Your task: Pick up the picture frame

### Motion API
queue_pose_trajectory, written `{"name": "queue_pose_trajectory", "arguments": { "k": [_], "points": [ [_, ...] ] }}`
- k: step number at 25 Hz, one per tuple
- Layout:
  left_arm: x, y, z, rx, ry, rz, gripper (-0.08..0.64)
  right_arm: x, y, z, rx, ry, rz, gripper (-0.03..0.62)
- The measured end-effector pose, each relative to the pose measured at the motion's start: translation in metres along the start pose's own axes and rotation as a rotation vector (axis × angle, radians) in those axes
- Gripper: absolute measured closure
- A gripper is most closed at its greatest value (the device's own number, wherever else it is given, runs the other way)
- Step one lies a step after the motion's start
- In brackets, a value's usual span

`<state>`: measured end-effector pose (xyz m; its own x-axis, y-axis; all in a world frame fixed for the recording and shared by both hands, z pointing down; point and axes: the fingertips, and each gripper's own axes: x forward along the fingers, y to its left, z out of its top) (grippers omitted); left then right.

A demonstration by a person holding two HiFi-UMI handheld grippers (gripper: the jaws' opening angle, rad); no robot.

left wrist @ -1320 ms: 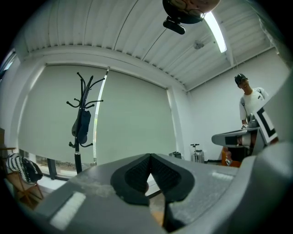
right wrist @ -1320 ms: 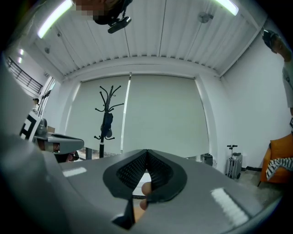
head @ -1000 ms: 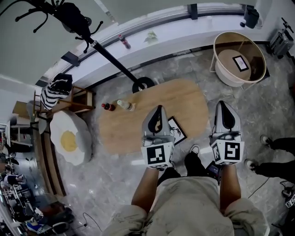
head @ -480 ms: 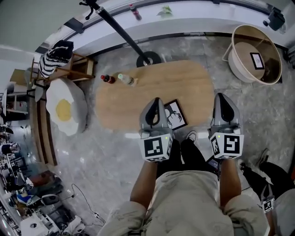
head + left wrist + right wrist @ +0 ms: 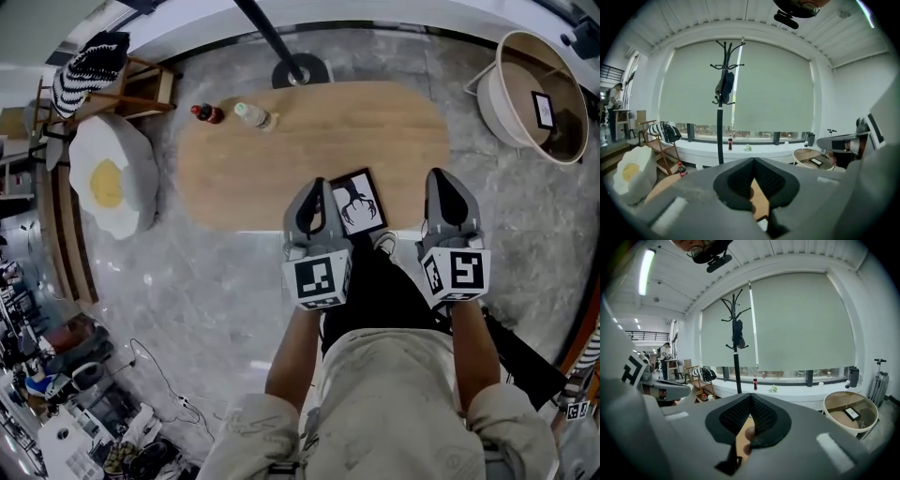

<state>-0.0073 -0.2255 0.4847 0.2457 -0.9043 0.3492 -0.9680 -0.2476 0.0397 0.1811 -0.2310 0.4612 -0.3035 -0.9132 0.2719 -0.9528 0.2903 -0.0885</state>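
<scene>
Left gripper (image 5: pixel 317 190) over frame (image 5: pixel 358 201) left edge, right gripper (image 5: pixel 442 180) off its right; both point forward, jaws pressed together, empty.

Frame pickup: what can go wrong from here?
1. The left claw and right claw are both shut; a late opening would shove the picture frame.
2. It seems to lie flat at the near edge of the table: a nudge may push it off, and there is little to pinch.
</scene>
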Motion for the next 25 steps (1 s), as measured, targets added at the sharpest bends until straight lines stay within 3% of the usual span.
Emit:
{"name": "queue_pose_trajectory", "arguments": {
  "k": [13,18,22,25],
  "points": [
    [0.027,0.035,-0.122,-0.069,0.238,0.03,0.555,0.048,0.016,-0.12,0.064,0.243,0.029,0.59],
    [0.033,0.033,-0.162,-0.148,0.316,0.036,0.555,0.054,0.027,-0.158,0.083,0.308,0.047,0.591],
    [0.042,0.028,-0.208,-0.301,0.4,0.038,0.555,0.059,0.035,-0.193,0.1,0.362,0.09,0.589],
    [0.043,0.031,-0.235,-0.338,0.454,0.058,0.555,0.062,0.037,-0.214,0.104,0.403,0.096,0.589]
  ]
}}
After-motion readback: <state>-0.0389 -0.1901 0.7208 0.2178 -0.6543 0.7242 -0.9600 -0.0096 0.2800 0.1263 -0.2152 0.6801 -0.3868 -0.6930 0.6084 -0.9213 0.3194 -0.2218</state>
